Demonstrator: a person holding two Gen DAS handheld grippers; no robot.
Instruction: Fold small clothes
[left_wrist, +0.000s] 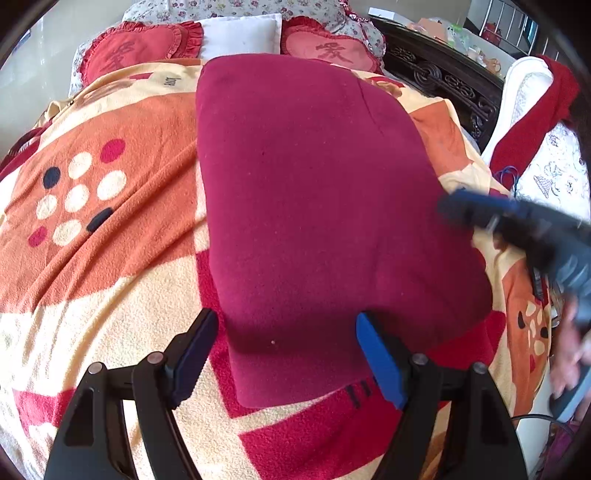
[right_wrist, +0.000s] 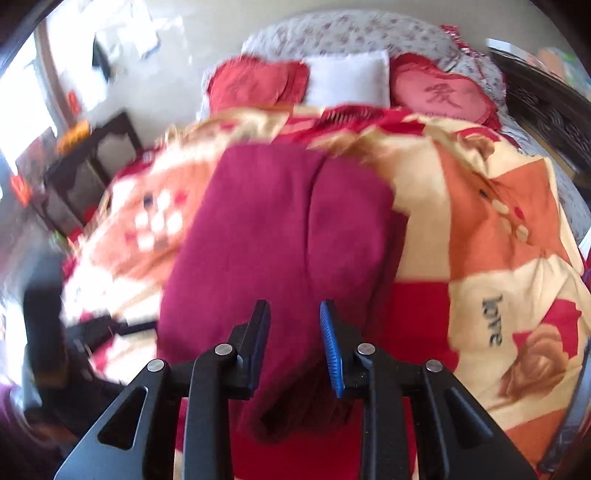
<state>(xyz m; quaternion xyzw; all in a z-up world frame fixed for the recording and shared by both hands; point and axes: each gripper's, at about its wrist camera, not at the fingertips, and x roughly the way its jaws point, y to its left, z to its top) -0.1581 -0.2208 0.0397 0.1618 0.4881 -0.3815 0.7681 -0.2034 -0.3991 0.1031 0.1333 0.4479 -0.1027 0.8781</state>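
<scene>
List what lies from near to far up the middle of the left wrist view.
left gripper, open → folded maroon garment on the patterned blanket → white pillow between two red heart cushions → floral bedding at the head of the bed.

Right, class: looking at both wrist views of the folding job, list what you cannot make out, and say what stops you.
- Dark red fleece garment: folded, so its type and inner layers are hidden in both views.
- Right tongs: motion-blurred and cut off by the edge in the left wrist view.
- Left tongs: smeared by blur in the right wrist view.
- Patterned orange and cream blanket: its left part is blurred there.
</scene>
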